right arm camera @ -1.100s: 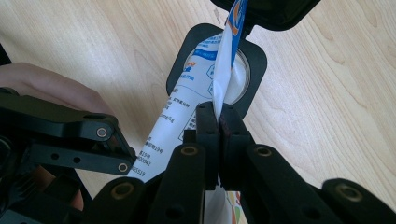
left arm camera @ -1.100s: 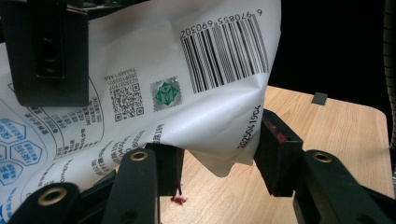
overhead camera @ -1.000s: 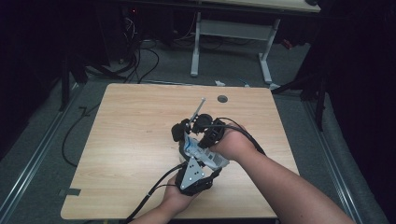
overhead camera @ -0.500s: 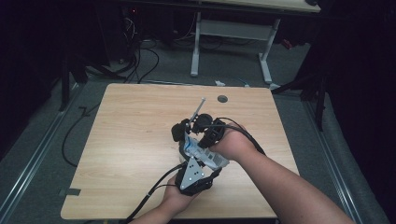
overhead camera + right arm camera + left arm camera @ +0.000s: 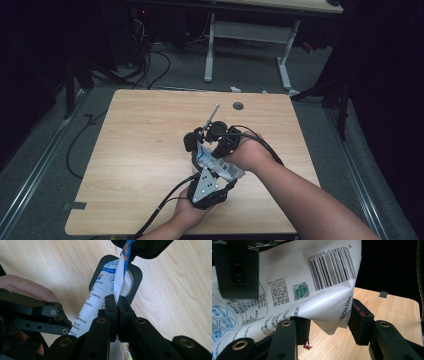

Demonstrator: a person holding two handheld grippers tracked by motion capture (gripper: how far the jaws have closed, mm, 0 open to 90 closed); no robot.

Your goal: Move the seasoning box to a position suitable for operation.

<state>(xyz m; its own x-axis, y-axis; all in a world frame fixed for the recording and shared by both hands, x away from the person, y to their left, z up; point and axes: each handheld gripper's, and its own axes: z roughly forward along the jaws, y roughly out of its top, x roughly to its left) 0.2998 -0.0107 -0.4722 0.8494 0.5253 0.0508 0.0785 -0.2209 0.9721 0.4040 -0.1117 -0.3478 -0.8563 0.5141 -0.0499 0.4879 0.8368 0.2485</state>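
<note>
Right hand-held gripper (image 5: 117,305): jaws clenched flat on a thin edge of the white printed plastic pouch with blue text and a barcode (image 5: 100,302). The film comes up out of the pinch and runs away from it towards a black square holder with a round white opening (image 5: 130,280), which sits just beyond the jaw tips on the light wooden surface (image 5: 175,302).

Left hand-held gripper (image 5: 329,325): jaws part-way apart with a lower corner of the same pouch (image 5: 287,290) bulging between them. The right pad appears to touch the creased corner by the date print; the left pad's contact is hidden behind the film. It reads as a loose hold on the pouch body, not a flat pinch.

High view: the left hand-held gripper (image 5: 207,186) is nearest the person, the right hand-held gripper (image 5: 220,142) is just beyond it, and the pouch (image 5: 212,162) bridges the two, well off the surface (image 5: 140,140). A thin grey rod (image 5: 213,114) points away past the right one.

Key relation: the pouch's long axis runs left gripper → right gripper → holder, roughly away from the person. The right one has the thin edge and is the closer of the two to the holder, so any pull or tear probably acts along that edge with the left one bracing the body.

Risk (judgement): the left hold on the bulged corner looks slack and could slip.
</note>
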